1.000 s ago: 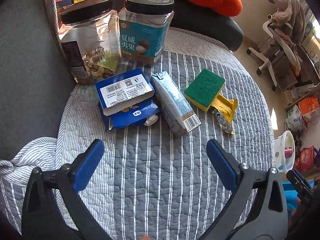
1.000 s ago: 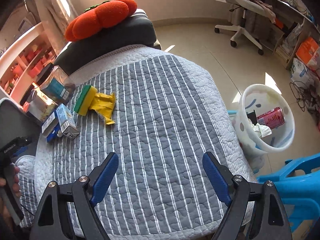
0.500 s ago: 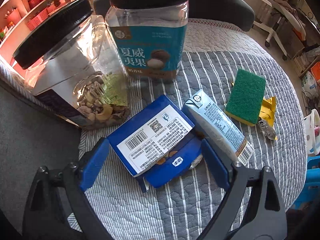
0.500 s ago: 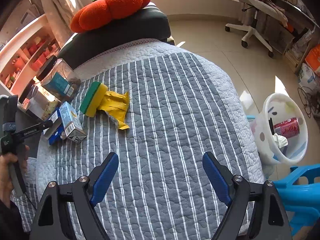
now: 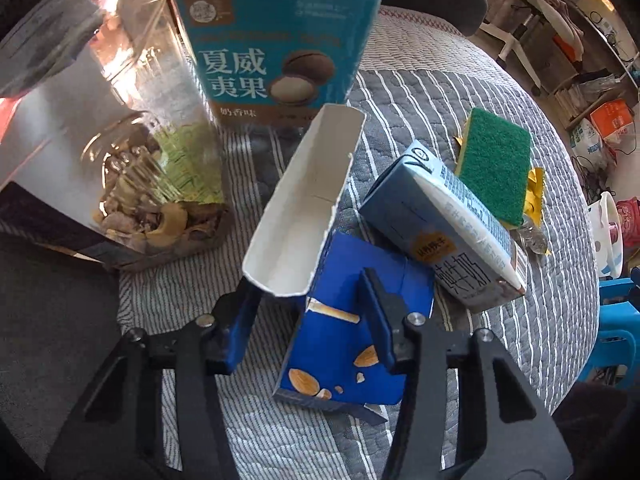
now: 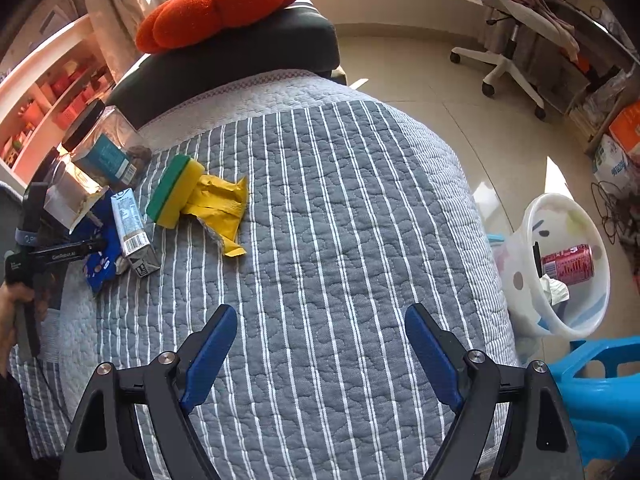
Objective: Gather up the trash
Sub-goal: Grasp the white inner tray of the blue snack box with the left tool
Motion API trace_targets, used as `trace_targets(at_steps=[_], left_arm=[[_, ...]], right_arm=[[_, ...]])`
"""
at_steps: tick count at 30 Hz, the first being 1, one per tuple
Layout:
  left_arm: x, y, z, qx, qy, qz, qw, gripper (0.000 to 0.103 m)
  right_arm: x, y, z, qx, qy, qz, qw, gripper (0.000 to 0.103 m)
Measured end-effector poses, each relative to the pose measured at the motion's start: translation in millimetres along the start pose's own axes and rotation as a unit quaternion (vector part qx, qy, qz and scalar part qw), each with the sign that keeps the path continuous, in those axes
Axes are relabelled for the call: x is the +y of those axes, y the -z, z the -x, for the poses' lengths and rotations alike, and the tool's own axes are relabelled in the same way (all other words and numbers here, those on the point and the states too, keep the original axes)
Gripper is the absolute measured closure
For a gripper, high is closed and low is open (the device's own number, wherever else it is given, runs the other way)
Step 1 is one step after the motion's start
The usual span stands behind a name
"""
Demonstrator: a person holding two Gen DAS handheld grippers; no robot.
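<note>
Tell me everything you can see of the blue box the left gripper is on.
The blue box is thin cardboard, dark blue with printed almonds and a white inside. It is torn open: a long white-lined flap stands tilted up toward the jars. It lies on the striped quilt, with the milk carton leaning on its far edge. The left gripper is closing with the box between its fingers; the pads look to be pressing on it.
</note>
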State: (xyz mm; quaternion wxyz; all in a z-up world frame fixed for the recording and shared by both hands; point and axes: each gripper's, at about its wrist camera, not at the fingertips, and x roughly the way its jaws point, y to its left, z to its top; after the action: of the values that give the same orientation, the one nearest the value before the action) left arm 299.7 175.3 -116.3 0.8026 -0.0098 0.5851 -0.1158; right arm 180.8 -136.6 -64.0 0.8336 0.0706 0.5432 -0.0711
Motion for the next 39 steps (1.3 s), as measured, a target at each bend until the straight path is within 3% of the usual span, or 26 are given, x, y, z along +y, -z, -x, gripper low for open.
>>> trace_targets(at_steps=[4,5,6,7,13,18,20,22,24,28,31,35,39], left_arm=[[-1,9,8,0.003,0.026,0.003,0.9996,0.059],[-3,10,7,0.017,0.032,-0.005,0.9993,0.055],[-4,11,5,0.038,0.037,-0.007,0.9985,0.039],[-4,11,6,0.048,0.031,-0.007,0.9984,0.030],[-13,7,46,-0.036,-0.072,-0.025,0.9964,0.029],[-11,-17,22,-0.014,-0.048,0.008,0.9987,0.030],[-11,-21,7,-0.004,-0.058,0.016,0.9982,0.034],[-8,-22,-3,0.006,-0.054,0.039,0.9978,0.074],[-5,-19,0,-0.005,-0.037,0.060,0.9975,0.079],[-12,-7,31,-0.044,-0.049,0.054,0.9964,0.080],[-14,12,65,-0.074,-0.036,0.083,0.9931,0.080],[-17,42,90,-0.084,-0.034,0.111,0.9897,0.080],[-22,59,89,-0.074,-0.052,0.102,0.9907,0.080]], right_arm=[[5,1,-2,0.003,-0.010,-0.001,1.000,0.016],[7,2,-2,0.004,-0.011,0.000,1.000,0.016],[8,3,-3,0.006,-0.013,0.002,1.000,0.016],[10,3,-4,0.007,-0.016,0.004,1.000,0.016],[17,1,-9,0.012,-0.014,0.019,1.000,0.016],[17,-3,-16,0.017,-0.010,0.016,1.000,0.016],[19,-4,-19,0.021,-0.011,0.016,1.000,0.016],[22,-4,-21,0.022,-0.010,0.020,0.999,0.016],[26,-4,-20,0.020,-0.010,0.026,0.999,0.016],[36,-7,-20,0.010,-0.021,0.036,0.999,0.016],[54,-11,-27,0.004,-0.034,0.055,0.998,0.016],[93,-16,-44,-0.006,-0.070,0.101,0.992,0.016],[132,-19,-65,-0.013,-0.102,0.126,0.987,0.016]])
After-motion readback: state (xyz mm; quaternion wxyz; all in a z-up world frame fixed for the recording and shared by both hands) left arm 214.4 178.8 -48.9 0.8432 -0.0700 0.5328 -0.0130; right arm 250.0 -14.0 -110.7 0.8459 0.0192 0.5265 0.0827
